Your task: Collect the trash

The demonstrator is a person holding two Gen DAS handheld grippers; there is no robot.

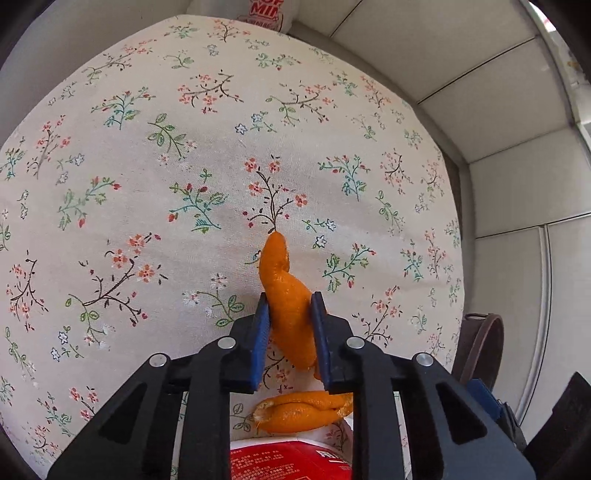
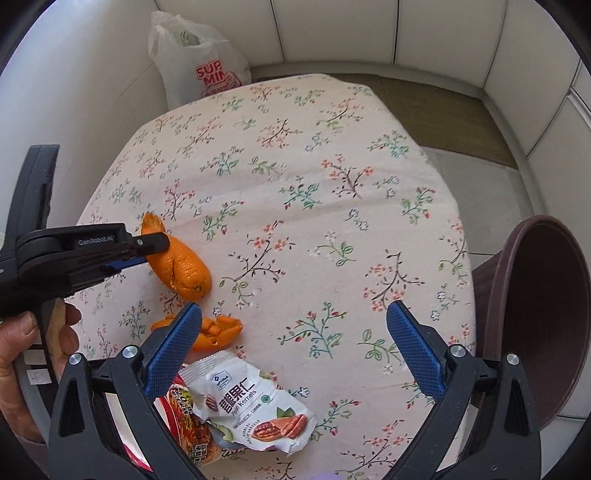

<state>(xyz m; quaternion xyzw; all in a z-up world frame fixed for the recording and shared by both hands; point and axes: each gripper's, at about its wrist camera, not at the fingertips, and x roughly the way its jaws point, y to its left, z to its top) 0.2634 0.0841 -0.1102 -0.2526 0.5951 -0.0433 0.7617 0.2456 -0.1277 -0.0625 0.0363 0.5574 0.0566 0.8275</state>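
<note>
Peel (image 1: 286, 295) is clamped in left gripper (image 1: 290, 301), long axis pointing far; brown bin (image 2: 546, 321) sits far right, nearer wide-open, empty right gripper (image 2: 295, 314).

You get bright, even daylight and soft, faint shadows on the tabletop (image 2: 332, 155); both views are sharp, but fisheye bending and dark corners crowd the edges.

floral tablecloth (image 2: 314, 177), white tiled wall (image 2: 443, 33).
cloth covers the table; olive mat (image 2: 443, 110) lies beyond it.
</note>
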